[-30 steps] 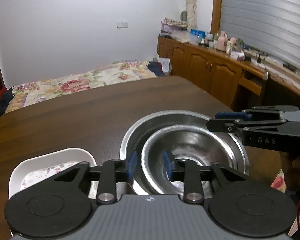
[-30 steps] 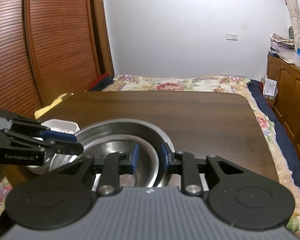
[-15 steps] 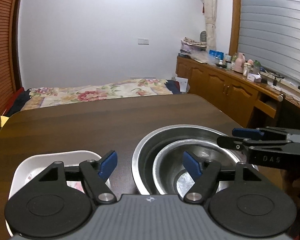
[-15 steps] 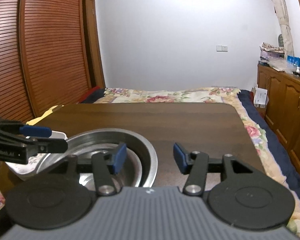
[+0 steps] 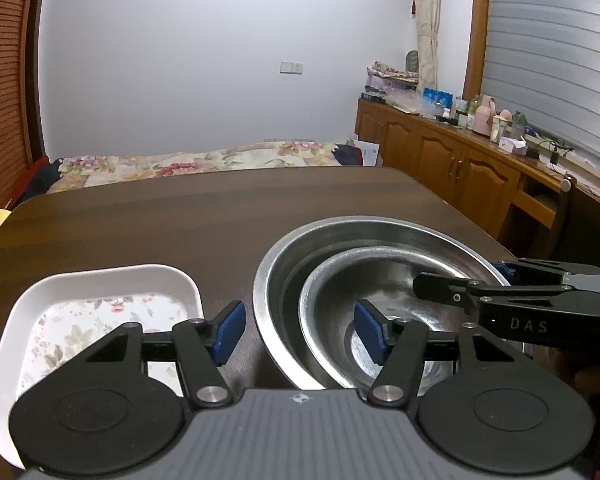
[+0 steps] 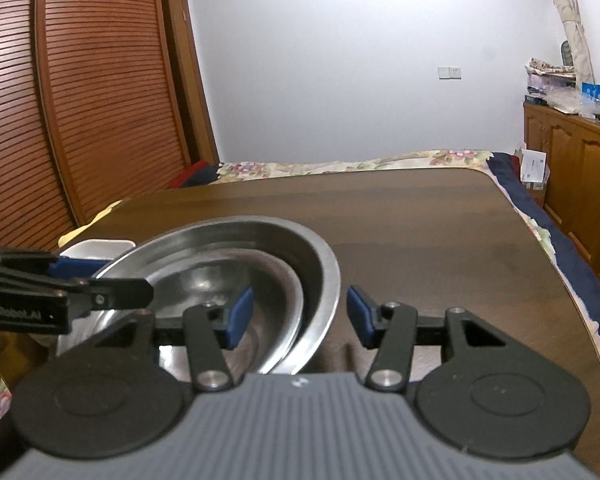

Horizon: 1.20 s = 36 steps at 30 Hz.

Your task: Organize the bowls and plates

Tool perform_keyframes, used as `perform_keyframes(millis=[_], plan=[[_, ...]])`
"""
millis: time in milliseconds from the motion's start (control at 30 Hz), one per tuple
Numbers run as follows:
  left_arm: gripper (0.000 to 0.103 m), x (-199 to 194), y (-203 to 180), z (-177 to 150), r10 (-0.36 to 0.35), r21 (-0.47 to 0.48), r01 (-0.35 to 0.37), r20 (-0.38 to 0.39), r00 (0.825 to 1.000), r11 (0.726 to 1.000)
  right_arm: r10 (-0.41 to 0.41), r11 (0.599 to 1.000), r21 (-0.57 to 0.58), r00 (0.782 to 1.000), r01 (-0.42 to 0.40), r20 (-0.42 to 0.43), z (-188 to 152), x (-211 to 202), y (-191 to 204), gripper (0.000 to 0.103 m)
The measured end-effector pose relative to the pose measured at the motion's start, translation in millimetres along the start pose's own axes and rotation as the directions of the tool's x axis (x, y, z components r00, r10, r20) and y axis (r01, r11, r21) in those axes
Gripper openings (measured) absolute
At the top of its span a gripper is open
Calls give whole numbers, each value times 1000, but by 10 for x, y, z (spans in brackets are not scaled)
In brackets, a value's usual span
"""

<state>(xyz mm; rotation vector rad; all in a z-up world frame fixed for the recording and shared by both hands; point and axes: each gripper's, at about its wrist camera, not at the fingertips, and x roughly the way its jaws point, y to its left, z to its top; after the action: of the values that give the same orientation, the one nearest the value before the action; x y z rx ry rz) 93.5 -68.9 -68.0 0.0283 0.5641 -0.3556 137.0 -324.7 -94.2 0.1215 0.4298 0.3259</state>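
Two polished steel bowls sit nested on a dark wood-grain desk (image 5: 172, 216) with rounded corners. The large bowl (image 5: 284, 264) is round, with a broad flat rim; the small bowl (image 5: 340, 272) rests inside it, shiny and smooth.

The left claw (image 5: 298, 330) is spread, its blue ribbed pads (image 5: 229, 330) straddling the near rim of the large bowl without pressing it. Its jaws have just been closing a little after spreading. Just left of it lies a white plate (image 5: 100, 280), a rounded rectangle, glossy, with a faded floral print inside.

The right claw (image 6: 300, 314) is also spread, having just let go, its pads either side of the large bowl's right rim and not pinching it.
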Motion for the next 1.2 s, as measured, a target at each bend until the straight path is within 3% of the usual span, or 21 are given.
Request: perform_keyframes(millis=[167,633,700,800,1200], plan=[[58,16,38,-7,-8,-9,8,-10,1000,1000,3,1000,-3,1000,-3,-7,-10,-10,33,53],[34,26,3,-43,11,-27,-12,-16,1000,1000,20,1000,-6,1000,-20,-21,-13,17,46,53],[33,18,12,-40,9,-35,-10,-20,1000,999,22,1000,-8,1000,-22,-20,-12,15,54,44],[31,-10,19,-17,11,-39,-12,-20,1000,999,3,1000,1,1000,-3,-16,3,11,50,40],[31,-201,24,227,4,-25,-3,47,999,1000,-5,1000,-3,999,5,43,148,-130,127,37]])
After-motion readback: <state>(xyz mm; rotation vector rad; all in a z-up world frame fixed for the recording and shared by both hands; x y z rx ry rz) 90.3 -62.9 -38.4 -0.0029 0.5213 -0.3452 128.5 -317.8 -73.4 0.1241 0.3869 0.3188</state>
